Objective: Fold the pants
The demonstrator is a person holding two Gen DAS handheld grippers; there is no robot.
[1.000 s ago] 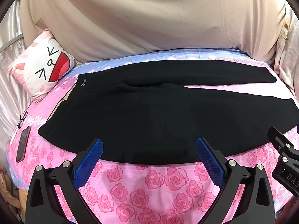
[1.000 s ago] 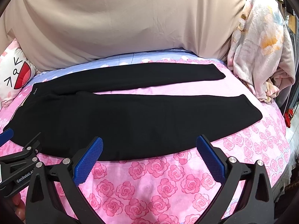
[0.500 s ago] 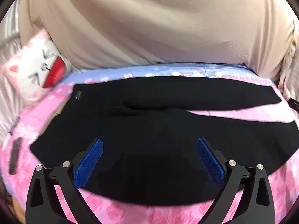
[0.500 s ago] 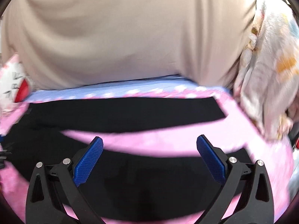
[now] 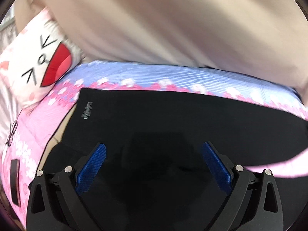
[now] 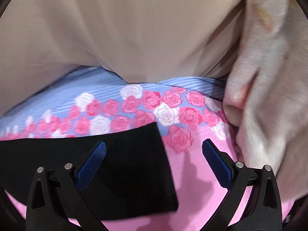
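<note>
— Black pants [image 5: 173, 134] lie flat on the rose sheet [image 6: 192, 173]. Both grippers have swept in from the near edge within a second.
— So grasping comes next?
— Likely. Left gripper [image 5: 154, 165] gapes over the waist; right gripper [image 6: 154, 163], jaws apart, straddles the far leg's hem, pink room beside it.

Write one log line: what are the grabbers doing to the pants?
left hand-held gripper: open, over pants | right hand-held gripper: open, at leg end | nothing gripped
</note>
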